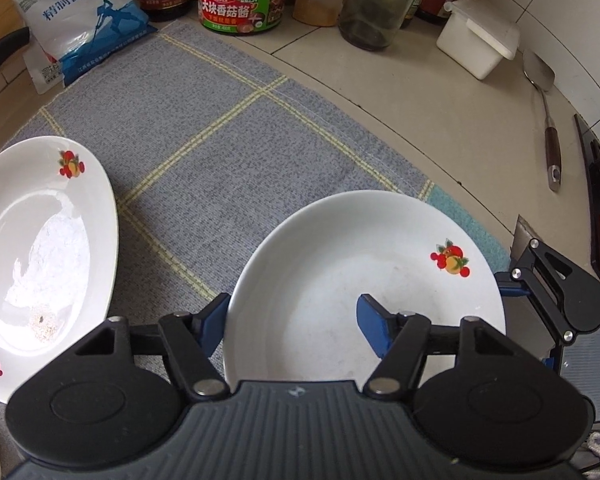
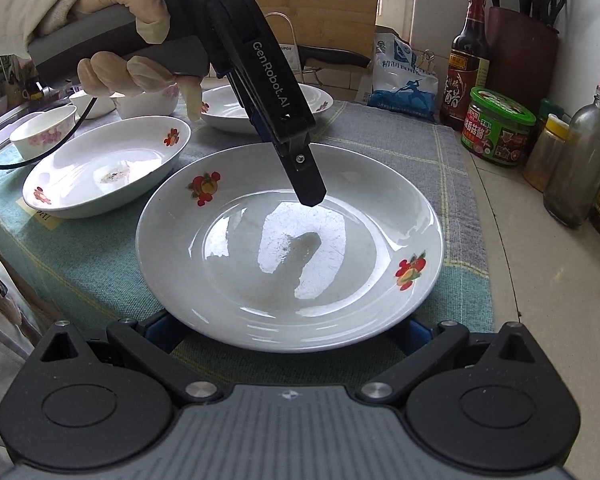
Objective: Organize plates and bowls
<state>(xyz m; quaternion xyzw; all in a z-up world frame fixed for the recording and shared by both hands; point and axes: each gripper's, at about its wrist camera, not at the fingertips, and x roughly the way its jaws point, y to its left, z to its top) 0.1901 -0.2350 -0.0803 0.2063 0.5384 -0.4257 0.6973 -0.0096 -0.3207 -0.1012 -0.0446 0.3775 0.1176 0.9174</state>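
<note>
On the grey checked mat (image 1: 204, 120) sits our round white plate (image 2: 290, 248), upright and level, with no long axis to speak of; its fruit prints lie on opposite rims and its well is bare but for faint smears; we hold the left gripper (image 1: 292, 316) wide open, one blue finger outside the rim and one over the well, gripping nothing; our right gripper (image 2: 288, 330), also open, straddles the near rim; a second plate (image 2: 108, 164) beside it carries a few crumbs.
</note>
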